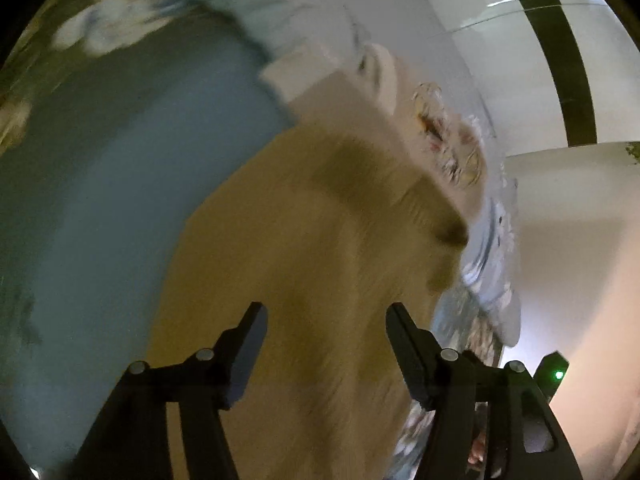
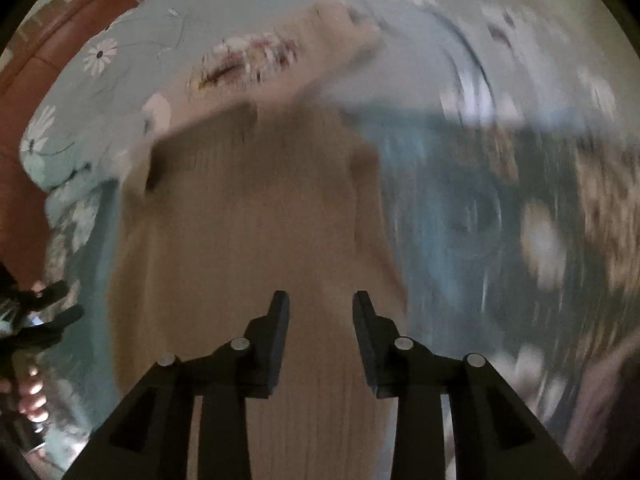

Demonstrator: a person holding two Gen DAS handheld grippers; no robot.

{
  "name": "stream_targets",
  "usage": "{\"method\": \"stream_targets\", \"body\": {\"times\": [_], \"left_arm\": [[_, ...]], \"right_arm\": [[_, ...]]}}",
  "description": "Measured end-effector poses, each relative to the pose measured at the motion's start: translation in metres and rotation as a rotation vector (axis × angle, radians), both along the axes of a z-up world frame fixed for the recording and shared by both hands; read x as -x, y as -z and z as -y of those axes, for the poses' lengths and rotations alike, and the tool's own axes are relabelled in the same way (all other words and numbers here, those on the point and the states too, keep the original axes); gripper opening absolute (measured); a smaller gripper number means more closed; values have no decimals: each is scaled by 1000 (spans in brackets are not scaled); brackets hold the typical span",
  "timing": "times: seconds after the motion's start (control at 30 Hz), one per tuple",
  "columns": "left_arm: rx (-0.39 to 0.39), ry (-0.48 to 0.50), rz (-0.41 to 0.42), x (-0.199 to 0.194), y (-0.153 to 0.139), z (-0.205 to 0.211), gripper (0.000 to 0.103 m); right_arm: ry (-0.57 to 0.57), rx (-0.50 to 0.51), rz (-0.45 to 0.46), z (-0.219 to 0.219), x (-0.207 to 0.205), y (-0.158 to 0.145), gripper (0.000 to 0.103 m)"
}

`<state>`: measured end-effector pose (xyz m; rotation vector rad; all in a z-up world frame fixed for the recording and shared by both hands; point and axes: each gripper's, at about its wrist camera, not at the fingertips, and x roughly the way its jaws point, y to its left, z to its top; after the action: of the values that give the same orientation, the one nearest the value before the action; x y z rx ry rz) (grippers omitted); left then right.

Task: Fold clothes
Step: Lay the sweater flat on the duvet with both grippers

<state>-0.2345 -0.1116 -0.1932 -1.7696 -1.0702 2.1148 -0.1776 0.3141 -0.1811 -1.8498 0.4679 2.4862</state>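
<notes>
Left gripper [image 1: 326,314]: black jaws standing well apart, gripping nothing, hanging over the tan ribbed knit garment [image 1: 304,248] and pointing steeply down at it.

Right gripper [image 2: 320,304]: black jaws parted to a narrower gap, also holding nothing, hovering above the same garment [image 2: 248,240]. Cloth is showing in the gap, but the pads are not pressing on it; I judge both pairs are open because a fold has just been let go or a fresh hold is being sought.

Tan garment, one: lying spread on the bed, its far end reaching toward a pale pink piece with an embroidered floral patch [image 2: 256,56]; blur is hiding whether the two are one item.

Pale blue bedding printed with white daisies [image 2: 96,80], one: carrying the garment, bunching toward the bed's far edge.

Rust-brown upholstered furniture [image 2: 60,28], one: standing beyond the bed's far left corner.

Person's hand [image 2: 32,396], one visible: gripping the other tool at the left edge.
</notes>
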Motion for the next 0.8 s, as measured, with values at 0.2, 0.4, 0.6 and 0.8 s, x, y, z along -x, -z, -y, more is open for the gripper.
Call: {"method": "stream_targets", "body": {"times": [0.2,0.4,0.6,0.8], "left_arm": [[199,80,0,-77,-11,-3,66],[219,134,-30,-127,-32,-10,66],[215,131,-86,-174,-62,-1,66],[227,121,-83,-185,-56,-2,67]], "right_arm": [[-21,29,98,17,-103,19,34],[-24,69,109,41,-158,19,34],[-21,73,19,52,-187,-9,35],[-26,65,-1,54,-212,-11,36]]}}
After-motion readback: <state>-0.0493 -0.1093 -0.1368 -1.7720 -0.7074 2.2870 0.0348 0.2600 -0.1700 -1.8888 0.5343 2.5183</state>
